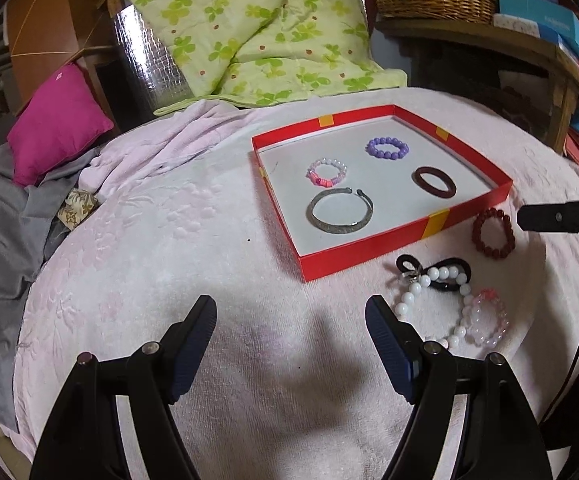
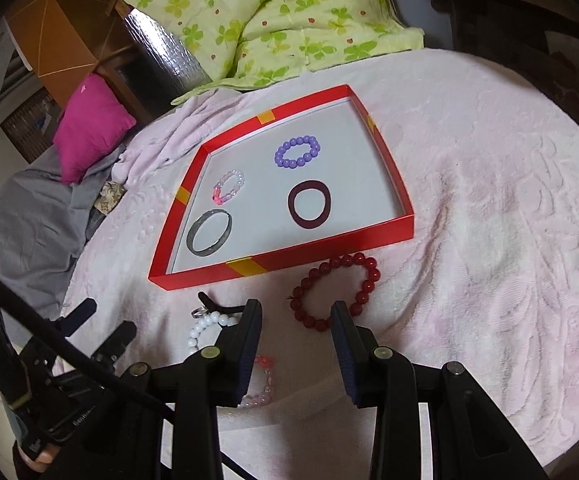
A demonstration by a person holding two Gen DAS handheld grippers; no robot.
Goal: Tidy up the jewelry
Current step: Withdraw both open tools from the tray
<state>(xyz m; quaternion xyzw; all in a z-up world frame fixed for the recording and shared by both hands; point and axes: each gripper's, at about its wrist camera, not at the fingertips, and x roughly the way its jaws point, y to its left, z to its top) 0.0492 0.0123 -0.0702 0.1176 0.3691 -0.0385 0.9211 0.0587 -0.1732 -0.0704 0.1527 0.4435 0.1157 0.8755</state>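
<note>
Just beyond the right gripper [image 2: 296, 312], at the lower centre of the right wrist view, the dark red beaded bracelet [image 2: 335, 290] lies flat on the pink towel [image 2: 489, 240], its near arc touching or just past the right-hand fingertip. The jaws stand partly open with nothing between them. By my reading this is the piece to be picked up next, and the right hand is the nearer one: a short advance would set the fingers astride the near arc of beads. The ring is roughly round, slightly stretched from lower left to upper right.

The left gripper [image 1: 291, 312] hangs wide open and empty over bare towel; to its right lie a white bead bracelet [image 1: 435, 300], a black hair tie [image 1: 433, 270] and a pale pink bracelet [image 1: 487, 318], overlapping in a small heap.

Above them sits the red tray [image 2: 285, 262], the likely destination, already holding a silver bangle [image 2: 209, 237], a dark maroon ring bangle [image 2: 310, 204], a purple bead bracelet [image 2: 298, 152] and a pink-and-clear bead bracelet [image 2: 228, 187], well apart.

Upper frame: a green clover quilt [image 2: 249, 12] and a magenta cushion [image 2: 89, 128]. The soft towel may snag beads.
</note>
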